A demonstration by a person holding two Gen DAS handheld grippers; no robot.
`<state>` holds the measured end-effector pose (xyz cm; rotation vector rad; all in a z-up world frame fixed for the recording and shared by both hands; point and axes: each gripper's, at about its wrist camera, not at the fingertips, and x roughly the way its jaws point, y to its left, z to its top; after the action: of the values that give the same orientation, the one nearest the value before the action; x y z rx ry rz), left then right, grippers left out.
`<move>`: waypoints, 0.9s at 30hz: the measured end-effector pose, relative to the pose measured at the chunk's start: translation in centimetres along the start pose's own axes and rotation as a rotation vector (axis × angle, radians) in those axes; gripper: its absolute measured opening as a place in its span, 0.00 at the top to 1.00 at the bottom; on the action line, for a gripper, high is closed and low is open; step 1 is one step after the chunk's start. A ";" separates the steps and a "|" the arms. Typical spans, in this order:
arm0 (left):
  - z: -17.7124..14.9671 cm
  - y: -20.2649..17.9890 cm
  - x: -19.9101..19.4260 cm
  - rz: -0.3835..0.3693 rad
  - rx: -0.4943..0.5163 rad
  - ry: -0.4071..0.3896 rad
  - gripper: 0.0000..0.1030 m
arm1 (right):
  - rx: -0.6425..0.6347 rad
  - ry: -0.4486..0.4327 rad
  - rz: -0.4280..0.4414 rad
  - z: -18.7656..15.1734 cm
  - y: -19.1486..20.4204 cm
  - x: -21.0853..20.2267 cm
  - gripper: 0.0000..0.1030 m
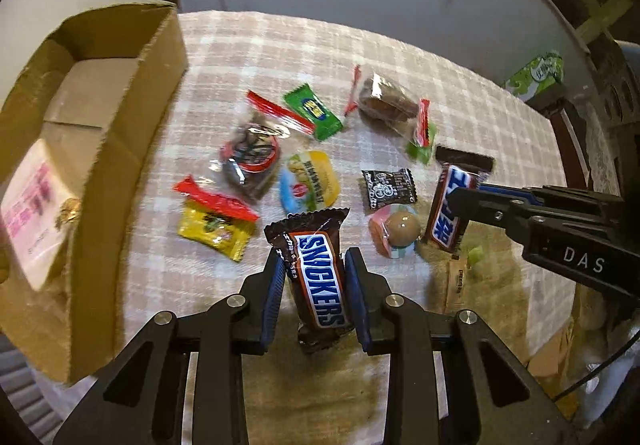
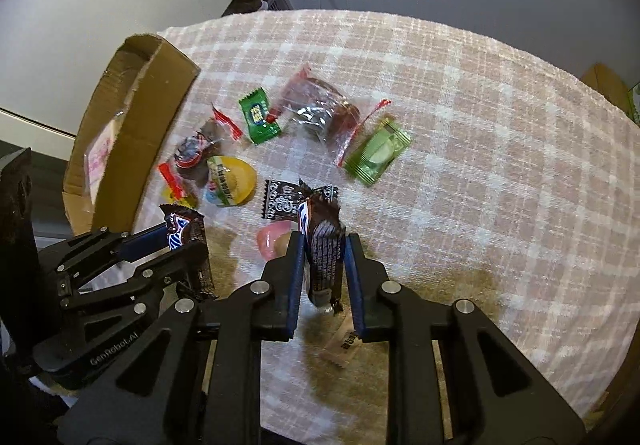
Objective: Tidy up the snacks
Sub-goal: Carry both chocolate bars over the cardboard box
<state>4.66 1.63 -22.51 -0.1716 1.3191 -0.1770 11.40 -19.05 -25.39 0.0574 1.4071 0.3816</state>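
My left gripper [image 1: 315, 265] is shut on a Snickers bar [image 1: 318, 285], held above the checked tablecloth [image 1: 248, 57]. My right gripper [image 2: 323, 249] is shut on a second Snickers bar [image 2: 324, 245], held on edge; it also shows in the left wrist view [image 1: 450, 211]. The left gripper and its bar [image 2: 186, 229] show at the left of the right wrist view. A cardboard box [image 1: 132, 133] stands at the left with a pink-printed packet [image 1: 32, 213] inside. Several wrapped snacks lie loose on the cloth between box and grippers.
On the cloth lie a green candy [image 1: 314, 111], a yellow packet [image 1: 216, 223], a round jelly cup [image 1: 310, 181], a black candy [image 1: 388, 187], clear bags of dark sweets [image 1: 250, 157] and a pink-wrapped ball [image 1: 396, 231]. A brown sachet [image 2: 340, 345] lies under my right gripper.
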 end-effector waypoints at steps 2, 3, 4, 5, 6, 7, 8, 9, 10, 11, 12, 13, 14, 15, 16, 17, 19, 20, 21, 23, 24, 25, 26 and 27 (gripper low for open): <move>-0.3 0.1 -0.6 0.003 -0.007 -0.002 0.72 | -0.007 -0.011 0.006 0.1 0.5 -0.5 0.80; -0.3 -0.1 -0.9 0.005 -0.009 -0.009 0.72 | -0.013 -0.015 0.009 0.2 0.5 -0.7 0.80; -0.3 0.0 -1.2 0.006 -0.010 -0.015 0.72 | -0.020 -0.021 0.009 0.2 0.7 -1.0 0.80; -0.4 0.1 -1.4 0.007 -0.012 -0.020 0.72 | -0.025 -0.026 0.012 0.1 0.8 -1.3 0.80; -0.4 0.2 -1.7 0.009 -0.016 -0.027 0.72 | -0.029 -0.032 0.015 0.3 1.2 -1.4 0.80; -0.4 0.1 -1.9 0.008 -0.020 -0.033 0.72 | -0.032 -0.040 0.022 0.4 1.5 -1.7 0.80; -0.4 0.2 -2.3 0.008 -0.023 -0.039 0.72 | -0.033 -0.044 0.028 0.5 1.7 -1.8 0.80; -0.4 0.5 -2.7 0.008 -0.030 -0.048 0.72 | -0.038 -0.050 0.036 0.6 2.1 -2.1 0.80; -0.2 0.6 -2.9 0.007 -0.034 -0.055 0.72 | -0.045 -0.055 0.041 0.7 2.5 -2.3 0.80; -0.1 0.7 -3.3 0.006 -0.040 -0.064 0.72 | -0.049 -0.058 0.045 0.9 2.8 -2.4 0.80; -0.1 0.8 -3.5 0.007 -0.043 -0.072 0.72 | -0.056 -0.063 0.052 1.0 3.2 -2.6 0.80; -0.1 1.0 -3.9 0.010 -0.046 -0.077 0.72 | -0.064 -0.067 0.057 1.2 3.6 -2.8 0.80; -0.1 1.2 -4.2 0.014 -0.052 -0.074 0.72 | -0.070 -0.070 0.061 1.3 4.0 -2.8 0.80; -0.1 1.4 -4.5 0.017 -0.055 -0.083 0.72 | -0.077 -0.073 0.066 1.4 4.3 -3.0 0.80; -0.1 1.7 -4.8 0.018 -0.060 -0.089 0.72 | -0.084 -0.077 0.071 1.5 4.7 -3.1 0.80; -0.2 2.1 -5.1 0.018 -0.068 -0.095 0.72 | -0.090 -0.079 0.082 1.7 5.1 -3.2 0.80; -0.3 2.6 -5.6 0.023 -0.079 -0.107 0.72 | -0.098 -0.084 0.102 2.0 6.0 -3.4 0.80; -0.3 2.9 -5.7 0.026 -0.084 -0.112 0.72 | -0.105 -0.088 0.102 2.0 6.3 -3.5 0.80; -0.3 3.1 -5.9 0.028 -0.092 -0.119 0.72 | -0.115 -0.092 0.102 2.2 6.8 -3.4 0.80; -0.3 3.8 -6.3 0.035 -0.112 -0.136 0.72 | -0.132 -0.099 0.106 2.4 7.8 -3.6 0.80; -0.3 4.2 -6.5 0.045 -0.121 -0.144 0.72 | -0.139 -0.100 0.111 2.6 8.2 -3.6 0.80; -0.2 4.6 -6.7 0.053 -0.127 -0.151 0.72 | -0.148 -0.102 0.117 2.9 8.8 -3.6 0.80; -0.2 4.8 -6.8 0.056 -0.132 -0.154 0.72 | -0.154 -0.103 0.121 3.0 9.0 -3.6 0.80; -0.2 5.2 -7.0 0.059 -0.138 -0.158 0.72 | -0.159 -0.104 0.125 3.2 9.4 -3.6 0.80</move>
<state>2.98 8.28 -17.11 -0.2586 1.1776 -0.0214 12.00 -10.65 -18.96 0.0344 1.2700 0.5854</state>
